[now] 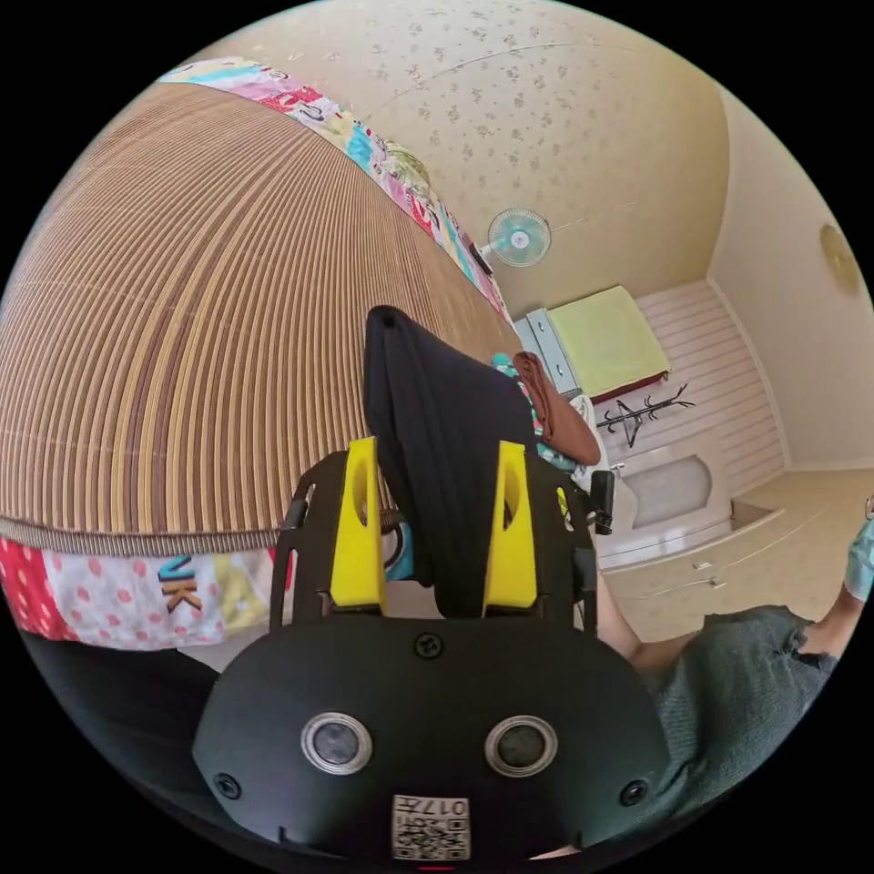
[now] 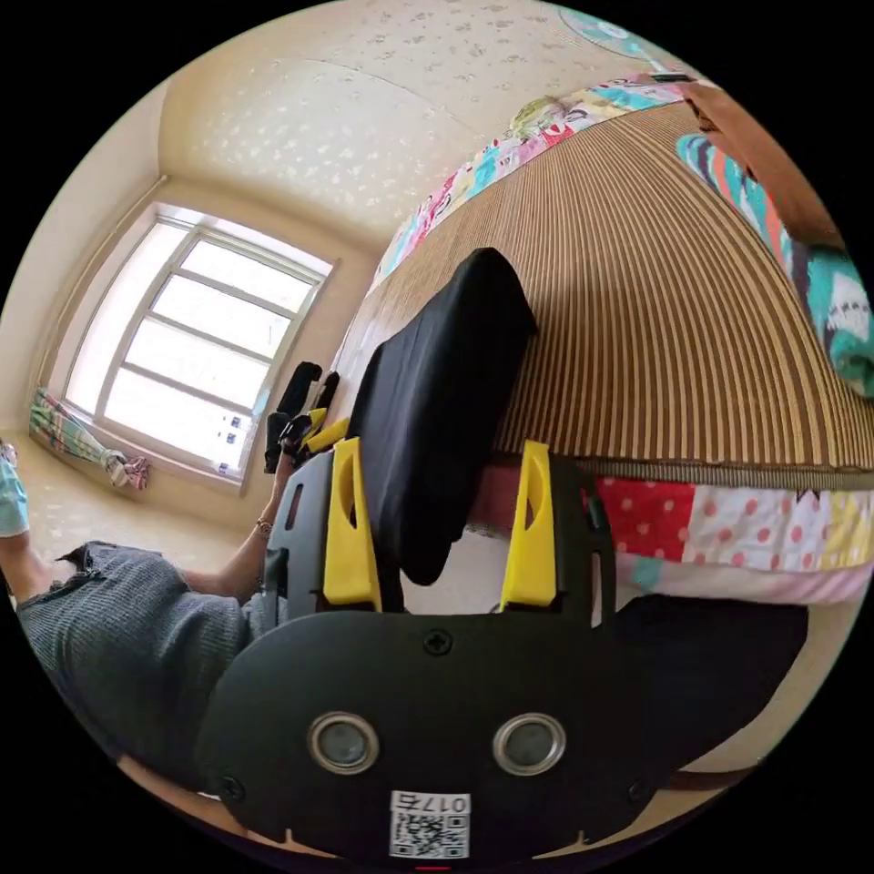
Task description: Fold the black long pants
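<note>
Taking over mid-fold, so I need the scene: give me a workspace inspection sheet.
Surface: striped woven mat on a bed with patterned sheet.
Job's things: black pants, bunched and hanging between the jaws of both grippers.
Clutter: brown garment and colourful clothes at the mat's edge.
Grippers: left gripper and right gripper, jaws wide apart, cloth draped between.
Cables: nothing seen.
Surroundings: wall fan, window, person in grey top.

a bed [image 1: 118, 583] carries a striped woven mat [image 1: 182, 319]; black pants [image 2: 437, 391] lie partly on its edge.
</note>
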